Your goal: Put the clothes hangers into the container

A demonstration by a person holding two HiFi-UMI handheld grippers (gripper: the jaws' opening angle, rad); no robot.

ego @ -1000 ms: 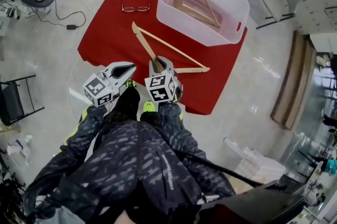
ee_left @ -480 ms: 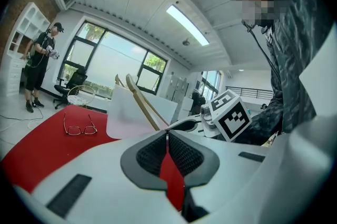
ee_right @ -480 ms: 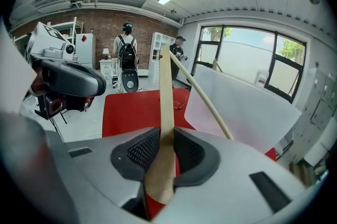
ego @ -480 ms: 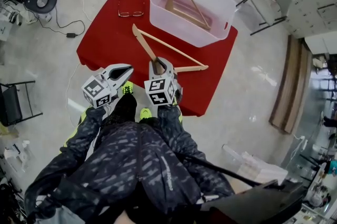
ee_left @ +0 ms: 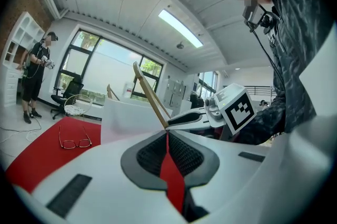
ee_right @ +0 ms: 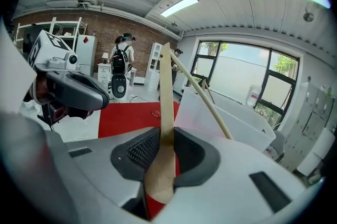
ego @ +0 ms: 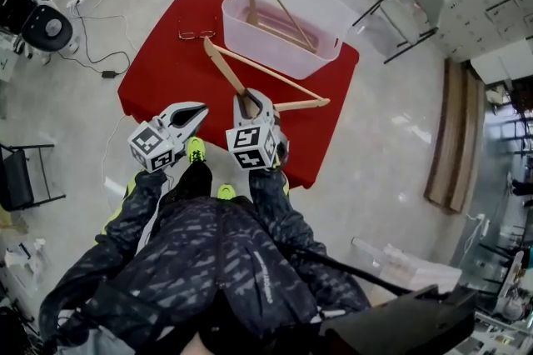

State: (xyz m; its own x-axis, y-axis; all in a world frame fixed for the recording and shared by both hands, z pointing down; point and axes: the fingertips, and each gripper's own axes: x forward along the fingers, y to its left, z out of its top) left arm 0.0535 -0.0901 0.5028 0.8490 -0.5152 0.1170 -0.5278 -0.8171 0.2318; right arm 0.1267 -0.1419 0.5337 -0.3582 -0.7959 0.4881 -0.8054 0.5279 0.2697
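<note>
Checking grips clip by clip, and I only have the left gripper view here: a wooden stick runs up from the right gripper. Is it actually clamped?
Observer: Yes. The right gripper view shows the right gripper with its fingers pressed on a flat wooden arm of the hanger.
Operator: From my angle I can't see into the white container. Is anything in it already?
Observer: The head view shows a second hanger standing inside the container, its top corner sticking up above the rim.
</note>
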